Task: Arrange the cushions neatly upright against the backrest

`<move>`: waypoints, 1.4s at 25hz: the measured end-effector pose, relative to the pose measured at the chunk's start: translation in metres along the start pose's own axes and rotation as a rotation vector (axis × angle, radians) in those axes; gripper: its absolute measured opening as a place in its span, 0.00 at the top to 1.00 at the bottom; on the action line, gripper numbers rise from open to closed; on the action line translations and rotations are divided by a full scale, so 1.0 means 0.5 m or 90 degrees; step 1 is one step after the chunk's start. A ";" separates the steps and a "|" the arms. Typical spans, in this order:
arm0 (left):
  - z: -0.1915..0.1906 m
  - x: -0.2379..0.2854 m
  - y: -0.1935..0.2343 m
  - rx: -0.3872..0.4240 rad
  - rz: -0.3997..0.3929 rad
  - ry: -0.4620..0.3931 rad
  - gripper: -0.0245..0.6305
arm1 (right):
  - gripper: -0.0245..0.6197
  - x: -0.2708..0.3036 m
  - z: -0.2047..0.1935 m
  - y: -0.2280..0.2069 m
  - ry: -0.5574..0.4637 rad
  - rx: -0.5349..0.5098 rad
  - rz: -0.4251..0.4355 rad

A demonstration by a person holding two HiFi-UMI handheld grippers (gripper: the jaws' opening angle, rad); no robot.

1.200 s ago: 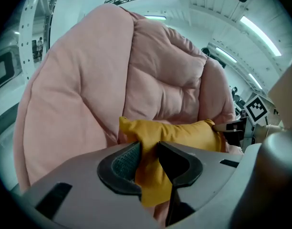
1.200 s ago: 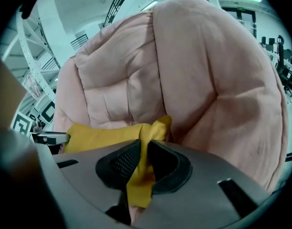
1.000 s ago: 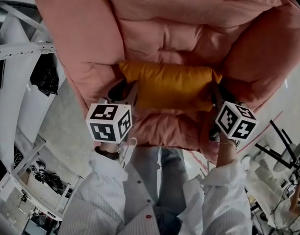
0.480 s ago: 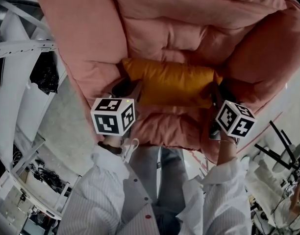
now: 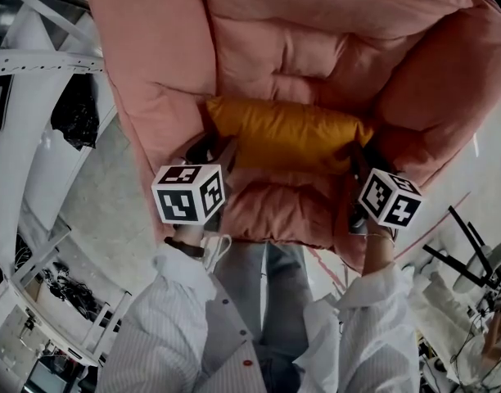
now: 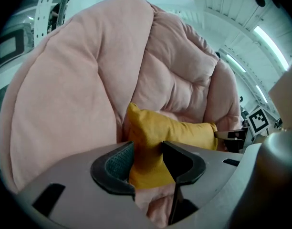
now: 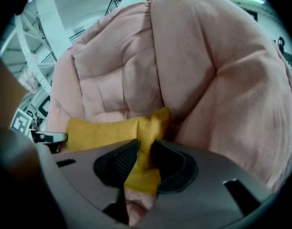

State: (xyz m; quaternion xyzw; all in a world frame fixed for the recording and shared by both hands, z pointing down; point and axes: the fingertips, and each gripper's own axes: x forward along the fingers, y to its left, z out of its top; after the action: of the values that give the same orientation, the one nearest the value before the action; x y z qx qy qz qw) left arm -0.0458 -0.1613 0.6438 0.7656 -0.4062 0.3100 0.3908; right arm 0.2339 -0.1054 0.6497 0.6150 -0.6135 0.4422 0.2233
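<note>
A yellow cushion [image 5: 283, 142] stands on its long edge on the seat of a puffy pink armchair [image 5: 316, 39], leaning against the backrest. My left gripper [image 5: 216, 152] is at its left end. Its jaws are opening, and the cushion's corner [image 6: 148, 147] sits loosely between the pads of the left gripper [image 6: 147, 159]. My right gripper [image 5: 355, 164] is at the cushion's right end. Those jaws are opening too, but the pads of the right gripper [image 7: 143, 161] still pinch the narrow yellow corner [image 7: 146, 132].
The chair's thick pink arms [image 5: 152, 97] rise on both sides of the cushion. White metal frames [image 5: 29, 64] stand left of the chair and black stands [image 5: 471, 252] to the right. The person's legs [image 5: 267, 293] are at the seat's front edge.
The cushion has shifted a little back toward the backrest. The left gripper has drifted slightly right and up with it, and the right gripper has barely moved.
</note>
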 end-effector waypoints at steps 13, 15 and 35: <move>-0.047 -0.082 -0.024 -0.010 0.012 -0.028 0.68 | 0.83 -0.071 -0.066 0.071 0.026 -0.049 0.061; -0.044 -0.102 -0.052 -0.005 0.000 -0.033 0.68 | 0.83 -0.094 -0.062 0.095 0.024 -0.054 0.079; 0.254 -0.503 -0.343 0.111 -0.130 -0.317 0.88 | 0.83 -0.527 0.254 0.415 -0.216 -0.167 0.321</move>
State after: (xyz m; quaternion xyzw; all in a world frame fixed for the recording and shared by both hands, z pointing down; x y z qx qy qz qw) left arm 0.0020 -0.1112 0.3214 0.8857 -0.3824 0.1056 0.2410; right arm 0.1085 -0.0928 0.3140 0.4744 -0.8267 0.2920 0.0789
